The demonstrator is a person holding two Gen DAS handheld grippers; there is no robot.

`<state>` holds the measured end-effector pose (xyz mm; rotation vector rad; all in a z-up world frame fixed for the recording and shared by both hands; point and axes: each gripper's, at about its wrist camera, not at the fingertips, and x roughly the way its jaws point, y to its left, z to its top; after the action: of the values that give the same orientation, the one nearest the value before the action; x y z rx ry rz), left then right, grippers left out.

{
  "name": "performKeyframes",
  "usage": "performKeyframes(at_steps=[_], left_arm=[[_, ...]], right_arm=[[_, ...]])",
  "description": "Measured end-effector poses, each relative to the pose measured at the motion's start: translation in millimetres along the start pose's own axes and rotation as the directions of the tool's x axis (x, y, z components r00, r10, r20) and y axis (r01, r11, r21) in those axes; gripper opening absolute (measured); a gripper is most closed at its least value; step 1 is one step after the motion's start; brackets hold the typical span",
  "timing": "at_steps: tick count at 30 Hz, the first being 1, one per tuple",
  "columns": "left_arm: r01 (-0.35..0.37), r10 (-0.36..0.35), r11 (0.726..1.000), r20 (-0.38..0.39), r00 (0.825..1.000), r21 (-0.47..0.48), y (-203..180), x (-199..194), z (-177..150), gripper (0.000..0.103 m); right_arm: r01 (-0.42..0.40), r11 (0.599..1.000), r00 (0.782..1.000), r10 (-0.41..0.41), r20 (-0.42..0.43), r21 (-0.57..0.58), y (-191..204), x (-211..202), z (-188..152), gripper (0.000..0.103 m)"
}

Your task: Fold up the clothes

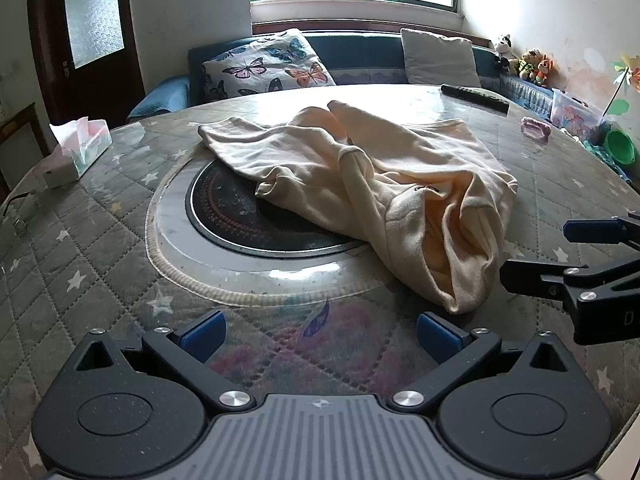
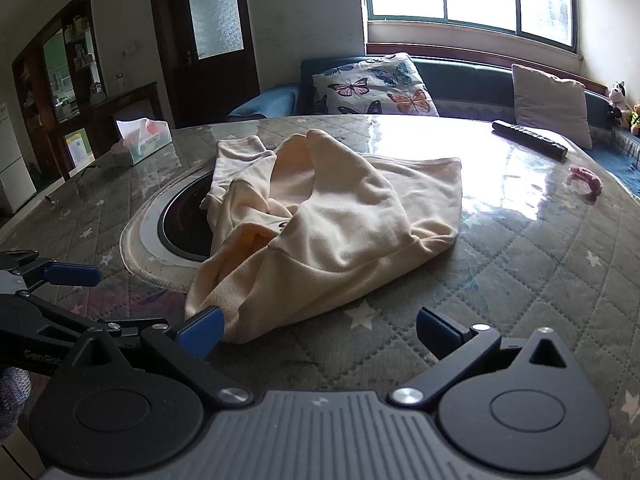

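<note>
A cream sweatshirt (image 1: pixel 360 184) lies crumpled on the round table, partly over a black hotplate (image 1: pixel 236 216). In the left wrist view my left gripper (image 1: pixel 318 334) hangs open over the table's near side, nothing between its blue pads, the garment's nearest fold just ahead to its right. My right gripper (image 1: pixel 536 252) enters from the right edge, open, close to that fold. In the right wrist view the sweatshirt (image 2: pixel 332 232) lies ahead; my right gripper (image 2: pixel 318 332) is open, its left pad (image 2: pixel 202 330) at the garment's near hem. The left gripper (image 2: pixel 72 274) shows at the left edge.
A tissue box (image 1: pixel 78 148) stands at the table's far left. A black remote (image 1: pixel 476 98) and a small pink item (image 1: pixel 536 130) lie at the far right. Behind the table (image 1: pixel 80 264) is a sofa with a butterfly pillow (image 1: pixel 268 64) and a grey pillow (image 1: pixel 440 56).
</note>
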<state>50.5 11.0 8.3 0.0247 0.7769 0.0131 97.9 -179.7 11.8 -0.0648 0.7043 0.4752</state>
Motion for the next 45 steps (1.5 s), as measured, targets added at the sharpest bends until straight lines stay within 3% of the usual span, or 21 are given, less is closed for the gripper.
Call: performKeyframes(at_steps=[13, 20, 30, 35, 41, 45], left_arm=[[-0.010, 0.011, 1.000, 0.013, 1.000, -0.009, 7, 10, 19, 0.103], [-0.011, 0.013, 0.999, 0.057, 0.998, -0.044, 19, 16, 46, 0.097], [0.026, -0.021, 0.998, 0.074, 0.997, -0.061, 32, 36, 80, 0.084], [0.042, -0.038, 0.998, 0.093, 0.995, -0.046, 33, 50, 99, 0.077], [0.068, -0.064, 0.997, 0.102, 0.993, -0.038, 36, 69, 120, 0.076], [0.089, -0.086, 0.996, 0.092, 0.992, -0.030, 34, 83, 129, 0.076]], right_arm=[[-0.012, 1.000, 1.000, 0.012, 0.011, -0.019, -5, 7, 19, 0.103], [-0.015, 0.999, 0.999, 0.016, 0.034, -0.046, -13, 21, 54, 0.102], [-0.010, 0.995, 0.999, 0.014, 0.033, -0.103, -21, 81, 118, 0.090], [-0.013, 0.989, 1.000, 0.013, -0.004, -0.151, -16, 122, 137, 0.083], [-0.016, 0.974, 1.000, 0.012, -0.017, -0.226, -3, 167, 156, 0.079], [-0.021, 0.973, 0.998, 0.008, -0.060, -0.228, -6, 197, 161, 0.062]])
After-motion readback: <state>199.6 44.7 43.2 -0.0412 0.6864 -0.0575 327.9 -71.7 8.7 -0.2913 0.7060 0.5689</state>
